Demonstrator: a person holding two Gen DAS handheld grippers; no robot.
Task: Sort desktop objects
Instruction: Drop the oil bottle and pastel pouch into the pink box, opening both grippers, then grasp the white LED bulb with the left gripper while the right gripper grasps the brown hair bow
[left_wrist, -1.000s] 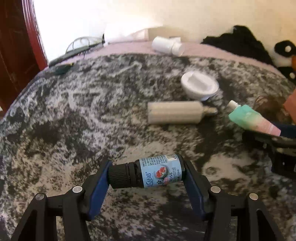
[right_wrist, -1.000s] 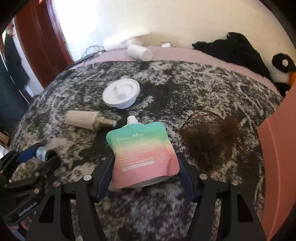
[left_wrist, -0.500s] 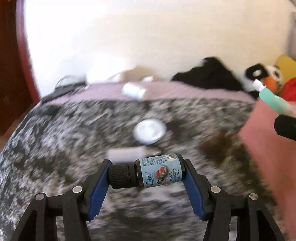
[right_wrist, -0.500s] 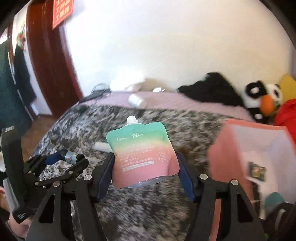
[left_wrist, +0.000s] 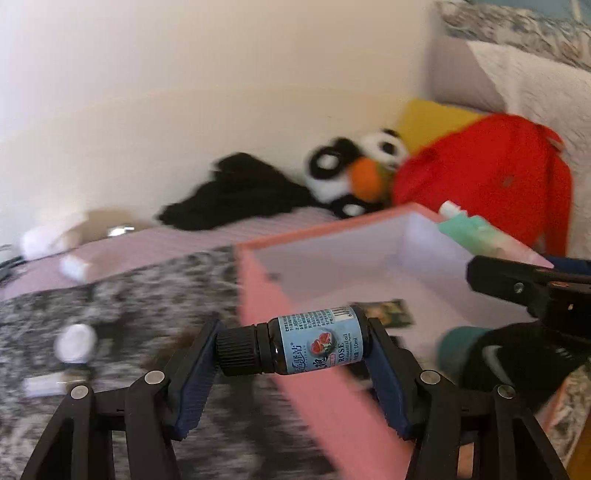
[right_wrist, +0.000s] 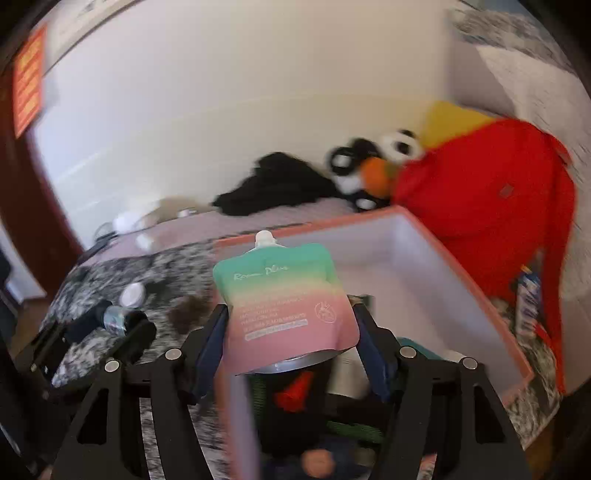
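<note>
My left gripper (left_wrist: 293, 347) is shut on a small dark bottle of rose oil (left_wrist: 317, 343), which lies crosswise between the blue pads, cap to the left. It hangs at the near left wall of the pink box (left_wrist: 258, 288). My right gripper (right_wrist: 290, 317) carries a green-to-pink spouted pouch (right_wrist: 288, 295) upright above the pink box (right_wrist: 424, 266). Its jaws are opening, with both pads still against the pouch's sides. In the left wrist view the pouch (left_wrist: 476, 232) and the right gripper (left_wrist: 517, 284) show side-on at the right.
The box holds a teal item (left_wrist: 458, 339) and dark things. A red bag (left_wrist: 480, 184), a plush toy (left_wrist: 354, 173) and black cloth (left_wrist: 240, 192) line the wall behind. A white round lid (left_wrist: 75, 343), a beige tube (left_wrist: 48, 382) and a brown tuft (right_wrist: 188, 310) lie on the mottled bedspread.
Both grippers rose off the bedspread and swung right, carrying the bottle and the pouch. The pink box, at the right edge before, now lies under them.
</note>
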